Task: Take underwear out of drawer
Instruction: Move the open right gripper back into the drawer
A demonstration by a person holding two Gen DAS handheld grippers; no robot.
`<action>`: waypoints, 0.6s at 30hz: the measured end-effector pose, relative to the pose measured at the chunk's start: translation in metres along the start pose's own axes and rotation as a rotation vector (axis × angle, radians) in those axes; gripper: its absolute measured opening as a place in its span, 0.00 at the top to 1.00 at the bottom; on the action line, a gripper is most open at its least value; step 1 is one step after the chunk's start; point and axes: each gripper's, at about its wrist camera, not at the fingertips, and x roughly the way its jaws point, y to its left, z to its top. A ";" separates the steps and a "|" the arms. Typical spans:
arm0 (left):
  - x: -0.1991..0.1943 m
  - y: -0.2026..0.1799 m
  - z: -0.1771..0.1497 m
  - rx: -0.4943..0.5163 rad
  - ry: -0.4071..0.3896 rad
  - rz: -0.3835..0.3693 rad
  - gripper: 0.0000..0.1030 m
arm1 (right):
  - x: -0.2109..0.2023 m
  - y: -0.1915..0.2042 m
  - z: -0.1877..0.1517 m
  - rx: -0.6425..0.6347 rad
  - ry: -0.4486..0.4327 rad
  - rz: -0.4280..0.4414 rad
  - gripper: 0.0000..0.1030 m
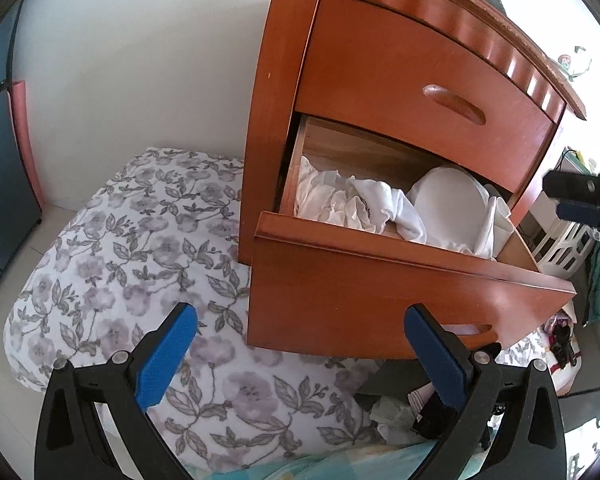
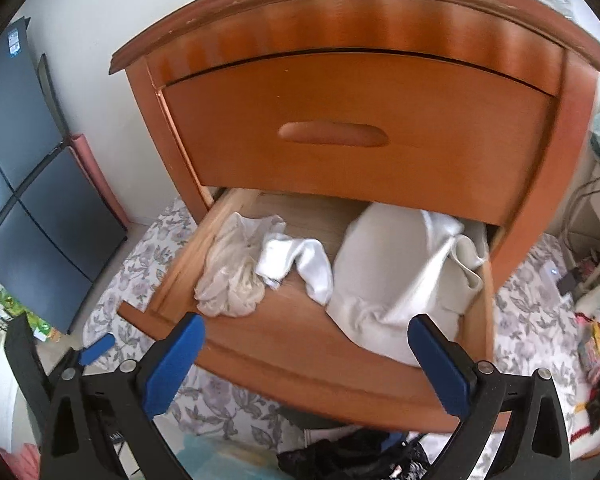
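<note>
The wooden nightstand's lower drawer [image 1: 380,276] [image 2: 300,364] stands pulled out. Inside lie a crumpled cream garment [image 2: 230,280] [image 1: 324,196] at the left, a white sock-like piece [image 2: 300,264] [image 1: 384,204] in the middle, and a large white padded garment [image 2: 388,276] [image 1: 448,204] at the right. My left gripper [image 1: 300,352] hovers open below and left of the drawer front, nothing between its blue pads. My right gripper [image 2: 306,360] is open just in front of the drawer's front edge, empty. The right gripper's tip [image 1: 584,200] shows at the left wrist view's right edge.
The upper drawer [image 2: 340,136] is closed. A floral bedsheet [image 1: 140,264] lies under and left of the nightstand. Dark clothing [image 2: 352,460] lies on the bedding below the drawer. A dark blue cabinet [image 2: 28,184] stands at left. A white basket [image 1: 568,248] sits to the right.
</note>
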 end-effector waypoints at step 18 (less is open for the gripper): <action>0.023 0.014 0.003 -0.019 0.013 -0.015 0.00 | 0.110 0.025 0.049 -0.087 0.241 -0.004 0.29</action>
